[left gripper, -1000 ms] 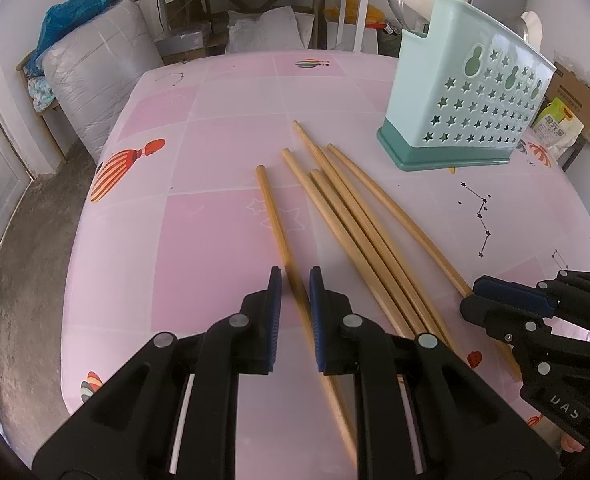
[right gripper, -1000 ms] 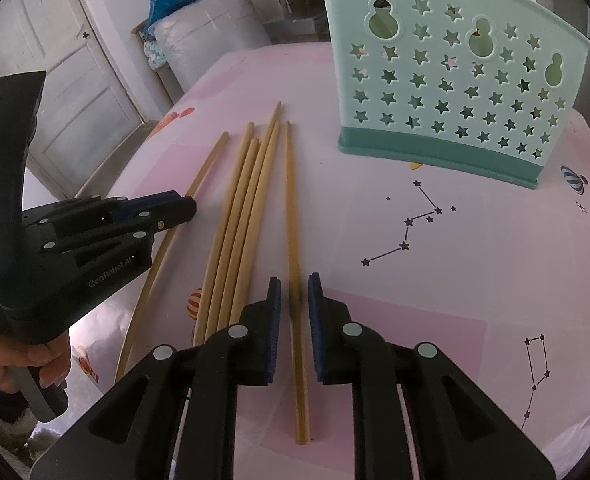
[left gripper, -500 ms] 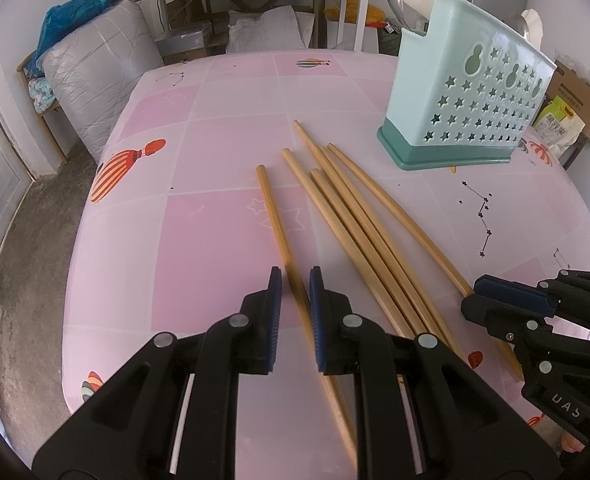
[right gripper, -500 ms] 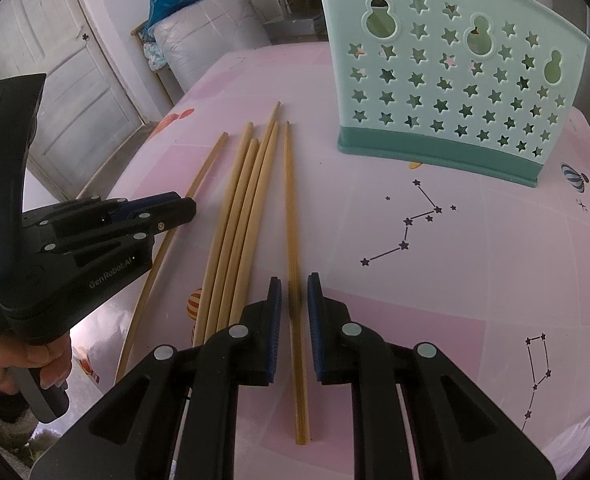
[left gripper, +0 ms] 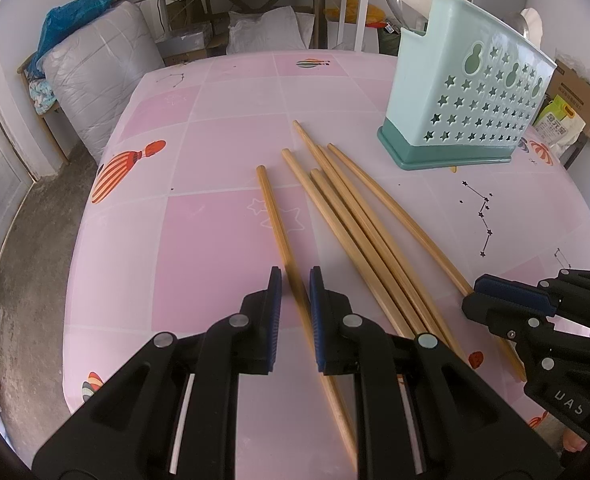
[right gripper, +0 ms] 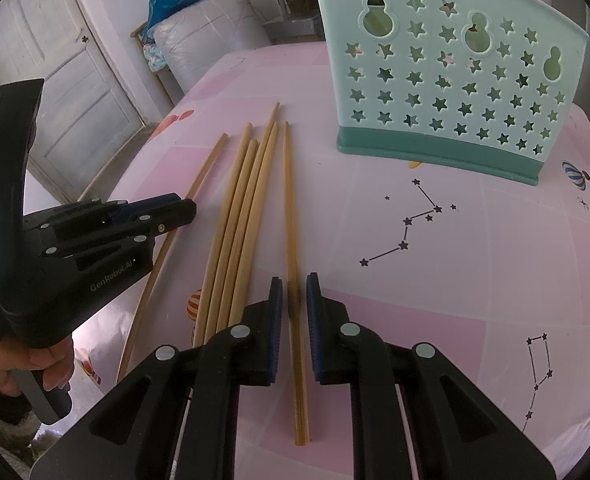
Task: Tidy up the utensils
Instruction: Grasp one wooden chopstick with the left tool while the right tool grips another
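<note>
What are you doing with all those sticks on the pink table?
A person holds a gripper in each hand and is sorting wooden chopsticks that lie on the pink tablecloth. The left gripper straddles the chopstick lying apart on the left, and the right gripper straddles the one on the far right. The jaws are narrow, but whether they pinch yet is unclear. The star-patterned green utensil holder stands nearby, with no chopsticks seen in it.

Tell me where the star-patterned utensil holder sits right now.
The mint-green utensil holder stands upright on the pink tablecloth, upper right in both wrist views, beyond the chopsticks' far tips.
</note>
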### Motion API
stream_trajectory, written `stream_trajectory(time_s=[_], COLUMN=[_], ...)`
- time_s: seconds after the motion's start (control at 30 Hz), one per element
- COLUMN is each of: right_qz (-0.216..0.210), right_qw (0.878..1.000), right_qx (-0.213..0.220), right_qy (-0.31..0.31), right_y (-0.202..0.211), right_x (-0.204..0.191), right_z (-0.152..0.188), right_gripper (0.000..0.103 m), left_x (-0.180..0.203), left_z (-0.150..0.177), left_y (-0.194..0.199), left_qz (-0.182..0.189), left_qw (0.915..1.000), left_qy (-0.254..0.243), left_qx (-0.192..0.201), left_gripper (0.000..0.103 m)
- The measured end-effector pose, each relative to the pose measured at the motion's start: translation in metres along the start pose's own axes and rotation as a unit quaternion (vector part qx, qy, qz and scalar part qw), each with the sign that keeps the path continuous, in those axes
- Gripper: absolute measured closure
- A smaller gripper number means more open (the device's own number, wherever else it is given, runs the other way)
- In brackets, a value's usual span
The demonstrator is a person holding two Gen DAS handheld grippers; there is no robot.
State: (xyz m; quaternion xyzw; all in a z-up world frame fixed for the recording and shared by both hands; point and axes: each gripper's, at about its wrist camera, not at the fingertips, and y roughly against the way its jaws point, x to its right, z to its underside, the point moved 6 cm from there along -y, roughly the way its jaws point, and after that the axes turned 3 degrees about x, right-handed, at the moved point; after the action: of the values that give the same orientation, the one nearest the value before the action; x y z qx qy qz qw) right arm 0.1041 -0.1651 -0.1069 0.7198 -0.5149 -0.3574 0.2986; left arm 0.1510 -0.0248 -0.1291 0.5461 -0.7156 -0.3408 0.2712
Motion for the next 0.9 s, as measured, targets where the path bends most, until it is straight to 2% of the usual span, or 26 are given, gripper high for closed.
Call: stream_trajectory(time_s=[0.9], right_qz=[-0.002], right_qw=[1.000], right_qx=[0.002], right_qy=[-0.003], right_y=[0.0007], right_x=[-0.0004], right_z=[0.0007], right_gripper=[0.091], left_x=[0.0028], left_z=[-0.0011], left_y=[0.0012], left_qz=[-0.006], left_qw=[1.0000], left_qy=[-0.002], left_qx=[0.003], left_gripper=[0.091])
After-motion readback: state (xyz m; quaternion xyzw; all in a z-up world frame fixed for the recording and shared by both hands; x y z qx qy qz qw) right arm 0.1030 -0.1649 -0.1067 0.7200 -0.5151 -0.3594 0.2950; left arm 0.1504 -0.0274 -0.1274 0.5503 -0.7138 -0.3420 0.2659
